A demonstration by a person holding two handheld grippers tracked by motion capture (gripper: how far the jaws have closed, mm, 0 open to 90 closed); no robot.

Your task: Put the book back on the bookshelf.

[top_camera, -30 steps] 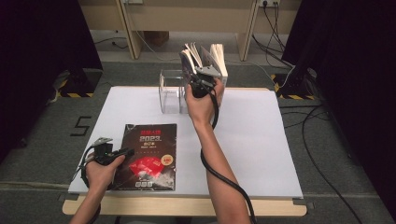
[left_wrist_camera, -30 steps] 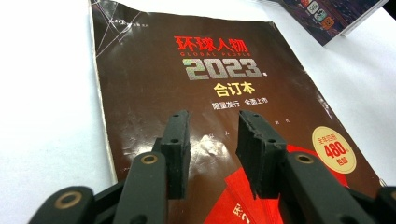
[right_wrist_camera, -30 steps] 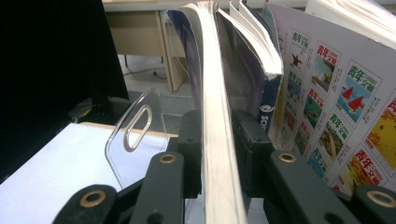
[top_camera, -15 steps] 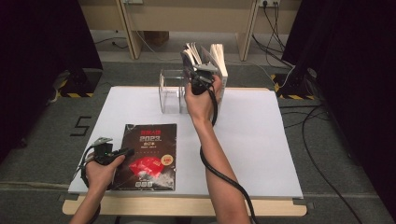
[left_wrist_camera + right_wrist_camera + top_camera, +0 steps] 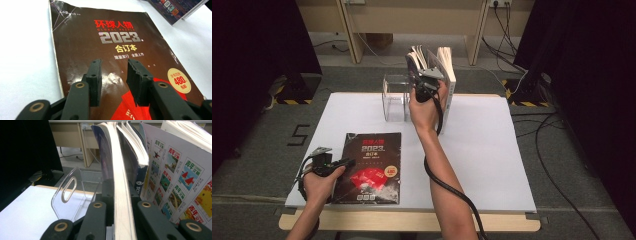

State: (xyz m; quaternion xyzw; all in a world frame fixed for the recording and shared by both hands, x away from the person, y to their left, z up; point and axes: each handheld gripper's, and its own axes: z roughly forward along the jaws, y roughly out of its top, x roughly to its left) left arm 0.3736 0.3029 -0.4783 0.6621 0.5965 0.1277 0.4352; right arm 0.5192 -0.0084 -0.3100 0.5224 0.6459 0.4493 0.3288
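Since the earlier frames, little has shifted in the high view: both hands sit where they were, and the one real change is at the right gripper (image 5: 426,84), whose jaws have just been closing. In the right gripper view they now stand pressed against both faces of a thick book (image 5: 119,195), held upright with its page edge facing the camera.

Position of parts:
- Right gripper: top centre of the high view, at the far table (image 5: 492,150) edge, clamped on the book.
- Book: upright, just right of the clear acrylic holder (image 5: 394,97), whose slotted wall appears lower left in the right gripper view. More magazines (image 5: 180,175) stand or lean directly beside the book, on its right there; covers fan open at the top.
- Left gripper (image 5: 343,162): lower left of the high view, at the left edge of a flat dark magazine (image 5: 373,167). In the left gripper view its jaws are spread part way above the cover (image 5: 112,55), with nothing between them.

Assessment: the closing stroke appears to have produced a firm pinch, so the book can now likely be lifted or steered. Judged from the layout, the step in hand is placing upright volumes into or beside the holder; the flat magazine is not yet gripped and is probably next. Risk: neighbouring magazines lean loosely and could topple if the held book is pulled away sharply.
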